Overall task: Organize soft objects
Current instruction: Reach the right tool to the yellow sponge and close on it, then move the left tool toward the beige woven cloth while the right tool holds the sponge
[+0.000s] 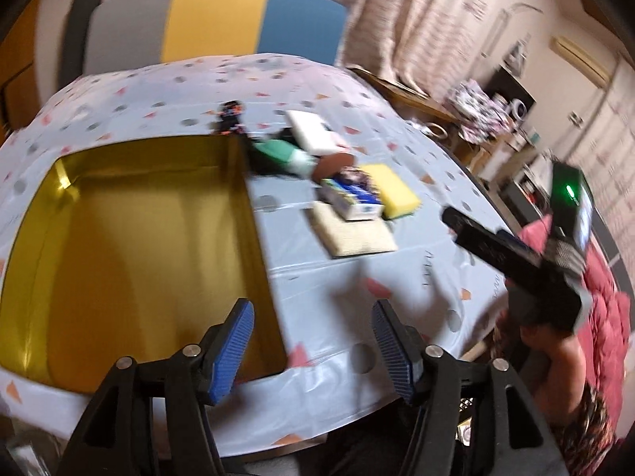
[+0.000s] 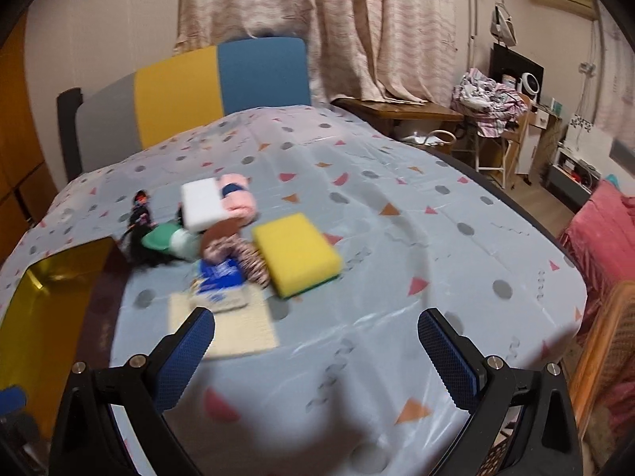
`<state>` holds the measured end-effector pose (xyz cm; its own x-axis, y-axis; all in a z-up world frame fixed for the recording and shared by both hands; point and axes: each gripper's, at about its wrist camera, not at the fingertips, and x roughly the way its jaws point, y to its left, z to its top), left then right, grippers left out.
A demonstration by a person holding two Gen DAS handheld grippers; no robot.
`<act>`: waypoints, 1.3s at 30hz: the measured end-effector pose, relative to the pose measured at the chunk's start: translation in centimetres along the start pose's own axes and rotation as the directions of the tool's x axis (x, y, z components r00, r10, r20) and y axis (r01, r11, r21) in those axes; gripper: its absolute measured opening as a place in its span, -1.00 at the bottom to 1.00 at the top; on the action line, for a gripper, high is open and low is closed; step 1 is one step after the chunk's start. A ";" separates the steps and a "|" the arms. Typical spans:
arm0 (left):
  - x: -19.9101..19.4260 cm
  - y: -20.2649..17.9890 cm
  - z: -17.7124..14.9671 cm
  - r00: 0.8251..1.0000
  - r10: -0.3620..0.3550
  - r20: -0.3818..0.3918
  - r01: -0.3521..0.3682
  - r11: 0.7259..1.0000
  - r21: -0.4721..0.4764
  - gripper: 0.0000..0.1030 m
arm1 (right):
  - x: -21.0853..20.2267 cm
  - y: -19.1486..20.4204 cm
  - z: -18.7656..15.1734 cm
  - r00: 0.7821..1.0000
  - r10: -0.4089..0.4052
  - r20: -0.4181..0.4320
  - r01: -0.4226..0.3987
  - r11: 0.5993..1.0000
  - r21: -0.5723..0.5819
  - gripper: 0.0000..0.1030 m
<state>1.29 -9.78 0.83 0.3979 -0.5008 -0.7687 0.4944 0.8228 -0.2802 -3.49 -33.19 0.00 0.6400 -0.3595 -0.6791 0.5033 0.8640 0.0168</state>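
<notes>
A table covered by a pale blue cloth [image 2: 397,238] with coloured triangles and grey dots fills both views, with a grey, yellow and blue chair back [image 2: 190,91] behind it and patterned curtains [image 2: 357,20] beyond. A gold tray [image 1: 131,258] sits on the cloth at the left.

The soft things lie in a loose heap just right of the tray's far corner. A yellow sponge [image 2: 295,254] is on the heap's right edge, a white foam block [image 2: 202,206] rests on top toward the back with a pink cloth [image 2: 238,194] touching it, a green bundle [image 2: 158,240] lies beside the tray, and a blue packet [image 2: 220,277] sits on a flat beige pad [image 2: 234,329] at the near side.

The left gripper [image 1: 313,353] hangs over the tray's near right corner, its blue-padded jaws apart with nothing between them; the heap lies ahead and to its right, well clear of the pads. The right gripper [image 2: 317,361] has its jaws spread wide and empty over bare cloth, with the beige pad just beyond its left finger [image 2: 186,357] and the sponge ahead between the two fingers. From the left wrist view the right gripper shows at the far right, above the table edge.
</notes>
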 end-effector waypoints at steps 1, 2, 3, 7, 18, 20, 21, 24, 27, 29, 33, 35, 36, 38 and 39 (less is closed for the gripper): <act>0.4 -0.6 0.2 1.000 -0.001 -0.005 0.001 1.000 0.012 0.23 | 0.5 -0.3 0.5 1.000 -0.009 -0.004 0.009 1.000 -0.004 1.00; 0.7 -1.2 0.2 1.000 -0.002 -0.007 0.002 1.000 0.024 0.23 | 1.1 -0.6 1.2 1.000 -0.018 -0.010 0.018 1.000 -0.013 1.00; 1.2 -1.5 0.4 1.000 -0.001 -0.013 0.001 0.999 0.033 0.23 | 1.8 -0.7 1.7 1.000 -0.022 -0.019 0.021 0.999 -0.028 1.00; 2.5 -2.8 0.3 0.999 -0.018 -0.034 0.020 0.999 0.049 0.23 | 6.7 0.0 4.2 0.990 -0.039 -0.133 0.014 0.983 -0.182 1.00; 5.2 -4.2 0.2 0.996 -0.001 -0.091 0.009 0.997 0.081 0.23 | 16.4 1.6 5.7 0.939 0.081 -0.335 -0.191 0.931 -0.310 0.72; 5.8 -4.4 0.4 0.995 0.014 -0.094 -0.005 0.996 0.088 0.23 | 17.4 1.1 5.7 0.922 0.136 -0.362 -0.240 0.935 -0.260 0.35; 6.1 -4.5 0.6 0.995 0.019 -0.094 -0.011 0.996 0.091 0.23 | 17.7 0.8 5.6 0.913 0.161 -0.374 -0.260 0.937 -0.232 0.36; 7.2 -4.9 1.5 0.995 0.036 -0.096 -0.027 0.995 0.095 0.23 | 17.8 -0.1 5.9 0.903 0.191 -0.384 -0.274 0.946 -0.175 0.34; 8.6 -5.2 2.7 0.994 0.046 -0.103 -0.036 0.995 0.096 0.23 | 17.1 -0.5 6.4 0.915 0.182 -0.360 -0.258 0.950 -0.176 0.34; 10.2 -5.5 3.6 0.990 0.057 -0.130 -0.045 0.994 0.098 0.23 | 16.7 -0.9 6.8 0.917 0.194 -0.348 -0.256 0.956 -0.144 0.34; 14.0 -5.5 4.7 0.975 0.136 -0.176 -0.115 0.986 0.125 0.24 | 16.3 -2.1 7.6 0.919 0.219 -0.328 -0.258 0.963 -0.081 0.34; 16.0 -4.9 4.9 0.967 0.137 -0.217 -0.119 0.988 0.093 0.24 | 16.1 -2.8 7.9 0.921 0.220 -0.320 -0.249 0.967 -0.051 0.34; 16.8 -4.6 4.9 0.963 0.131 -0.236 -0.117 0.990 0.074 0.24 | 16.3 -2.9 8.0 0.923 0.219 -0.317 -0.245 0.969 -0.043 0.34; 16.9 -4.7 4.8 0.972 0.113 -0.204 -0.102 0.993 0.060 0.23 | 16.3 -3.4 8.5 0.927 0.214 -0.307 -0.231 0.973 -0.018 0.34; 16.7 -5.1 4.7 0.978 0.068 -0.197 -0.056 0.996 0.066 0.22 | 16.2 -3.7 8.6 0.931 0.209 -0.301 -0.223 0.975 -0.013 0.34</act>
<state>9.07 -23.56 -7.88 0.2708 -0.3809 -0.8841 0.5213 0.8301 -0.1979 10.01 -45.19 -4.78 0.5260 -0.0482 -0.8491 0.3403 0.9269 0.1582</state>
